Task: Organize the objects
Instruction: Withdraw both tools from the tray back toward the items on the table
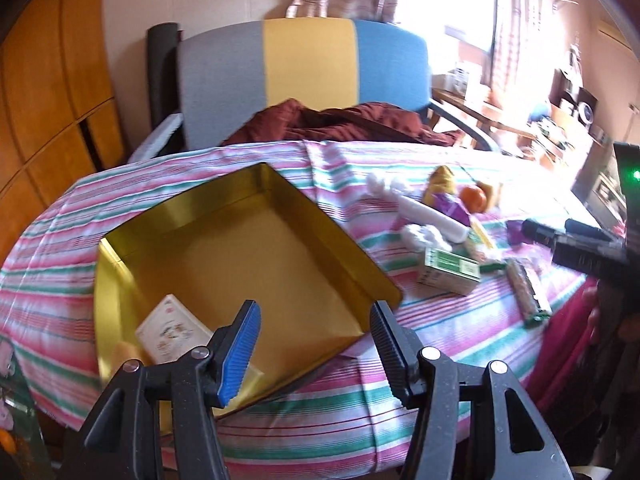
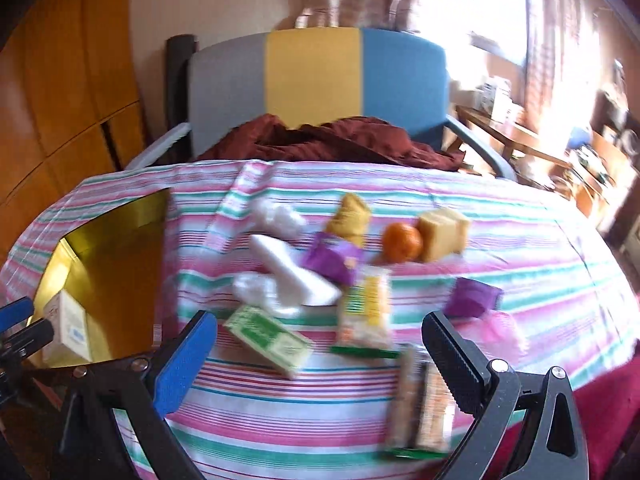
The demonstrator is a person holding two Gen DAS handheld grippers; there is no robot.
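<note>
A gold tin tray (image 1: 256, 200) lies on the striped tablecloth at the left; it also shows in the right wrist view (image 2: 120, 248). A cream box (image 1: 172, 330) lies in its near corner, also in the right wrist view (image 2: 70, 326). My left gripper (image 1: 316, 354) is open and empty over the tray's near edge. My right gripper (image 2: 320, 364) is open and empty above a pile of items: a green box (image 2: 268, 336), a white wrapped roll (image 2: 292, 276), snack packets (image 2: 364, 312), purple packets (image 2: 332, 258), an orange (image 2: 402, 242) and a long bar (image 2: 420, 400).
A grey, yellow and blue chair (image 1: 304, 64) with a dark red cloth (image 1: 344, 124) stands behind the table. Wooden cabinets (image 1: 48, 92) are at the left. A cluttered desk (image 1: 560, 128) is at the right. The right gripper (image 1: 588, 248) shows in the left wrist view.
</note>
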